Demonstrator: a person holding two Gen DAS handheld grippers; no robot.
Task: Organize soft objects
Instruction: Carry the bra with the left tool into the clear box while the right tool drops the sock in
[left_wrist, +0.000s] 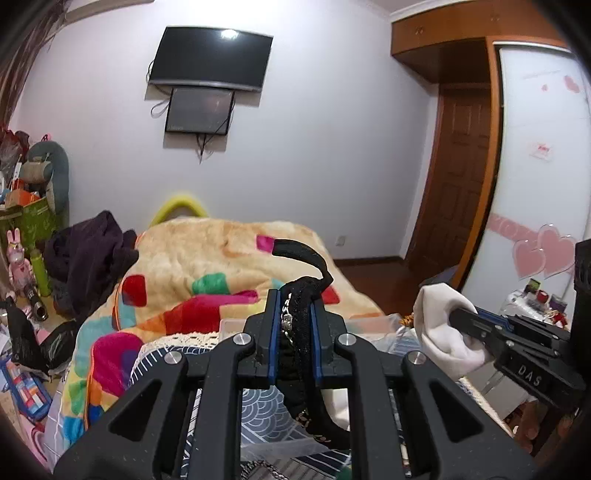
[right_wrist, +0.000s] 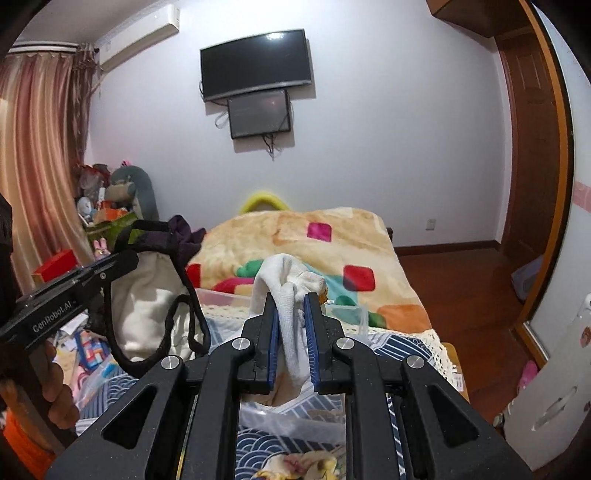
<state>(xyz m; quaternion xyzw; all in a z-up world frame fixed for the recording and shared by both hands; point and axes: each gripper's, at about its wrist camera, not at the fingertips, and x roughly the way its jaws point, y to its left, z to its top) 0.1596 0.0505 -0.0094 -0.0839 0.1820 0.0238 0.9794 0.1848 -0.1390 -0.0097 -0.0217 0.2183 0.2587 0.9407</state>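
Black undergarment (left_wrist: 301, 314) is clamped between the left gripper (left_wrist: 294, 306) fingers, above the blanket (left_wrist: 207, 266). White sock (right_wrist: 291, 291) is pinched by the right gripper (right_wrist: 291, 310), over the same blanket.

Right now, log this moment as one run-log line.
left gripper: shut on black undergarment | right gripper: shut on white sock | both lifted over bed | clear bin below

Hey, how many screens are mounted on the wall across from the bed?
2. The big television hangs high on the wall; a smaller screen sits directly under it, its top edge tucked behind the television's bottom edge.
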